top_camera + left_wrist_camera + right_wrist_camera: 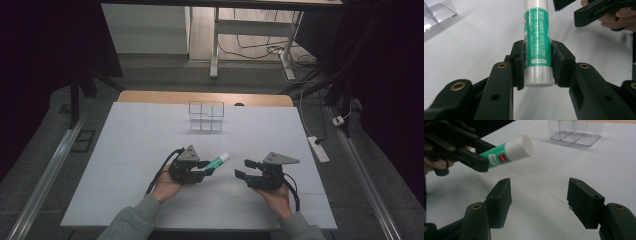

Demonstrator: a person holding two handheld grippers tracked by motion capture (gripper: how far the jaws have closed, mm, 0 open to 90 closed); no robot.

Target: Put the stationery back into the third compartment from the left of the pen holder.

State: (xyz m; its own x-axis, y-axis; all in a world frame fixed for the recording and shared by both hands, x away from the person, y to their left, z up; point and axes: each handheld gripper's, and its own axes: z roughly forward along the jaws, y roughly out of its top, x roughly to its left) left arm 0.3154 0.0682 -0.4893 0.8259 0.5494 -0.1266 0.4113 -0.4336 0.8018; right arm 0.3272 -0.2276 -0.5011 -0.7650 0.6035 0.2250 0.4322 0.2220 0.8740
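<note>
High view: left gripper (pixel 204 171) pinches one green-and-white glue stick (pixel 216 161) by its base, lifted off the white table (pixel 130 150), cap end toward right gripper (pixel 241 168), whose jaws stand spread and empty just beside it. Pickup done; handover or drop into the one clear compartment box (pixel 206 116), far centre, likely left.

Lab: dark curtains (pixel 45 50), floor cables (pixel 260 47)
</note>
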